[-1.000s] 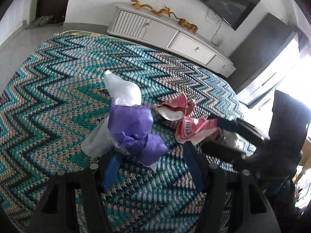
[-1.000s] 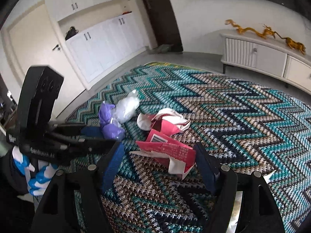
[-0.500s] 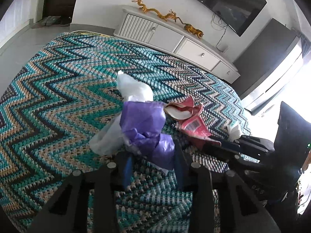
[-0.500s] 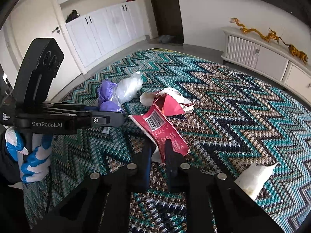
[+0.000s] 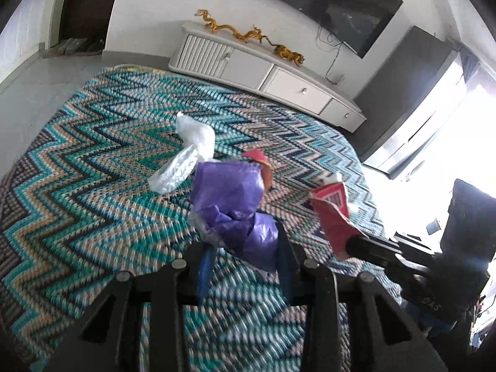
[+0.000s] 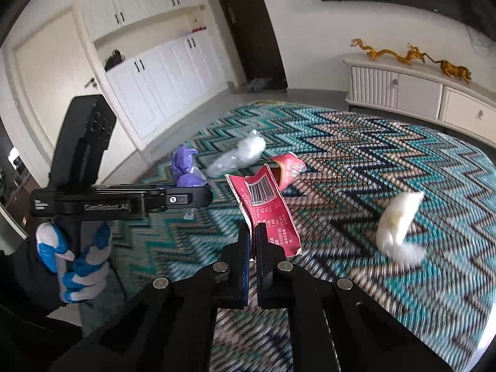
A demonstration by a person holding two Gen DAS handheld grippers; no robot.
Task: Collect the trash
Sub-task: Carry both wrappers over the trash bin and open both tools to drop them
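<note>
My left gripper (image 5: 245,248) is shut on a crumpled purple plastic bag (image 5: 229,198) and holds it above the zigzag blanket (image 5: 93,186). The bag also shows in the right wrist view (image 6: 186,169). My right gripper (image 6: 253,238) is shut on a flattened red carton (image 6: 266,204) with a barcode, lifted off the blanket; the carton shows in the left wrist view (image 5: 333,214) too. A clear plastic bag (image 5: 189,152), a second red wrapper (image 6: 288,167) and a white crumpled tissue (image 6: 400,226) lie on the blanket.
The blanket (image 6: 387,155) covers a bed. A white low cabinet (image 5: 263,71) with gold dragon figures stands beyond it under a wall TV (image 5: 347,6). White wardrobes (image 6: 148,71) and a dark doorway (image 6: 248,24) are on the far side.
Both grippers closed from open, the left on the purple bag and the right on the red carton, and both have lifted their items off the blanket.
</note>
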